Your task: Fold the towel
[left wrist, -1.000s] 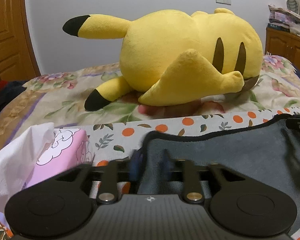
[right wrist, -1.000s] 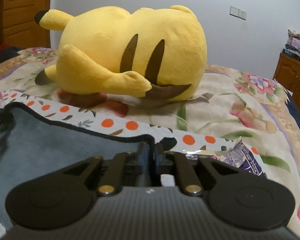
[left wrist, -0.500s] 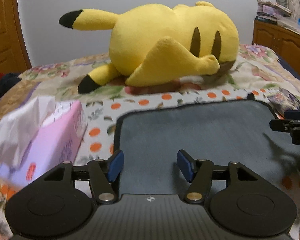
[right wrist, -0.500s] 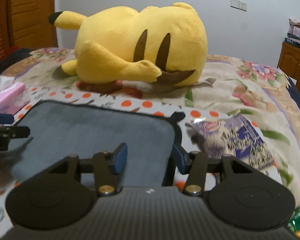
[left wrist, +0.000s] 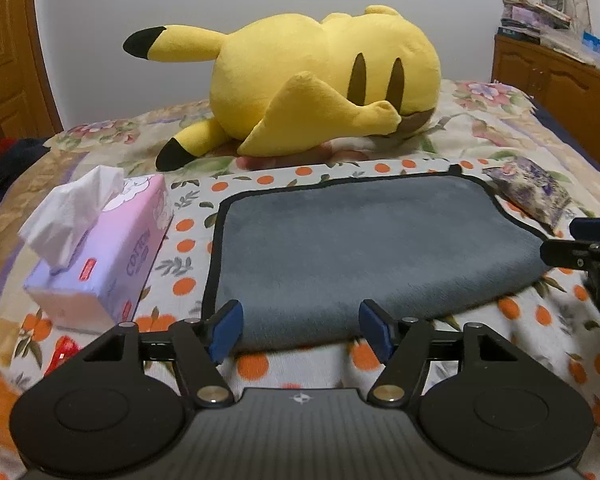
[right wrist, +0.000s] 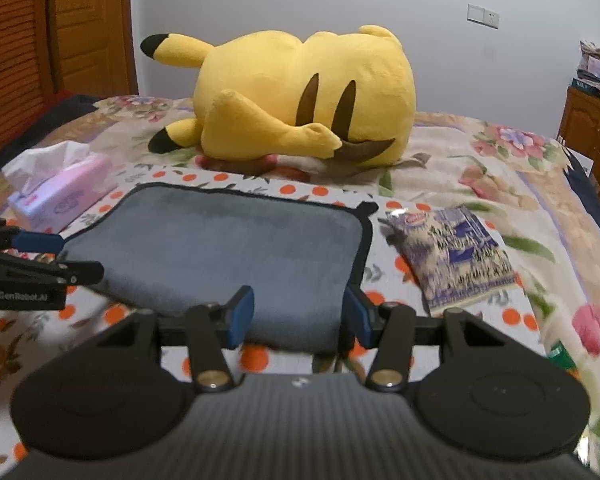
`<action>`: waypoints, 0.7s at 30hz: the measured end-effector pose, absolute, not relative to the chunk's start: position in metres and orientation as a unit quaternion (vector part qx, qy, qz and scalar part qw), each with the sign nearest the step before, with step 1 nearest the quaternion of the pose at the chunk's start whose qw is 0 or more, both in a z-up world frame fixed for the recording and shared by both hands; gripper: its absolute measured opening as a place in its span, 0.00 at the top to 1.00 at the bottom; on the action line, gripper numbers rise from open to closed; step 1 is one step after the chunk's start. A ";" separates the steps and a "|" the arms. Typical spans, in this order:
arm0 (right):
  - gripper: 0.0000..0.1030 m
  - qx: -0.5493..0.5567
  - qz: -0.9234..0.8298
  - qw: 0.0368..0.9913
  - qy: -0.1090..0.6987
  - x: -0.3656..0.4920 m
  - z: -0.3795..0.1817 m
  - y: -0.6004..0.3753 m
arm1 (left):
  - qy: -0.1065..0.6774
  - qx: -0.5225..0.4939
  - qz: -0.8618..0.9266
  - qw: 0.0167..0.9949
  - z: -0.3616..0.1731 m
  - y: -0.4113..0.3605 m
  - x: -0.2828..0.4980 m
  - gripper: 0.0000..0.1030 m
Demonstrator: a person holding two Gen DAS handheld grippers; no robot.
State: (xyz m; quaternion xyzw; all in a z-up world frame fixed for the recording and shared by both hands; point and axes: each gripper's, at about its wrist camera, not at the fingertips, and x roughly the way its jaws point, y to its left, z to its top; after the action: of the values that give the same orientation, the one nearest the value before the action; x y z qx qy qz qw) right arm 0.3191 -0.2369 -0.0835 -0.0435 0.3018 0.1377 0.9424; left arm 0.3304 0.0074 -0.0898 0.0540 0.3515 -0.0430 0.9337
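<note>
A pink tissue box (left wrist: 108, 240) lies on the bed to the left of the towel, with a white tissue (left wrist: 70, 210) standing crumpled out of its top slot; it shows again at the far left of the right wrist view (right wrist: 60, 196). The left gripper (left wrist: 300, 330) is held low and level just in front of the near folded edge of the towel (left wrist: 372, 248), its blue-padded fingers (left wrist: 226, 330) spread wide apart and holding nothing. The right gripper (right wrist: 298, 318) sits in the same low, forward-pointing pose at the towel's near right corner, its fingers also parted and empty; each gripper's tip shows at the edge of the other's view, beside the towel's short sides. The towel (right wrist: 220, 240) is a plush grey rectangle with rounded corners and a thin black bound edge, lying folded double and flat on a white sheet (left wrist: 188, 248) printed with orange dots and leaves, the fold nearest the cameras. A small black loop (right wrist: 368, 207) sticks out at its far right corner. Just right of the towel lies a flat, crinkled purple and white snack packet (right wrist: 452, 256). Behind the towel a large yellow plush toy (left wrist: 320, 84) lies on its side on a floral quilt (right wrist: 500, 168), soft and rounded, with black-tipped ears and brown stripes on its back
</note>
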 end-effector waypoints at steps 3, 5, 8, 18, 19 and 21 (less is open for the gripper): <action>0.48 -0.036 0.136 0.942 0.304 0.305 -0.081 -0.241 | 0.352 0.054 -0.044 0.933 -0.085 0.007 0.315 0.31; 0.48 -0.036 0.135 0.942 0.304 0.294 -0.079 -0.243 | 0.352 0.055 -0.044 0.933 -0.082 0.007 0.305 0.31; 0.48 -0.028 0.135 0.943 0.304 0.280 -0.074 -0.248 | 0.355 0.052 -0.047 0.932 -0.079 0.007 0.292 0.30; 0.47 -0.016 0.134 0.947 0.290 0.236 -0.055 -0.259 | 0.345 0.057 -0.054 0.935 -0.055 0.002 0.247 0.27; 0.47 -0.016 0.134 0.947 0.290 0.232 -0.053 -0.259 | 0.343 0.057 -0.056 0.936 -0.052 0.002 0.243 0.27; 0.47 -0.017 0.135 0.948 0.289 0.222 -0.050 -0.260 | 0.340 0.059 -0.058 0.937 -0.047 0.000 0.236 0.26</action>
State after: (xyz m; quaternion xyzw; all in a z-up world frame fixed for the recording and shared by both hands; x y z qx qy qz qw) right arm 0.2223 -0.2600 -0.0501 -0.0172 0.2891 0.1350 0.9476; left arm 0.2355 0.0001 -0.0466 0.0586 0.3404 -0.0583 0.9366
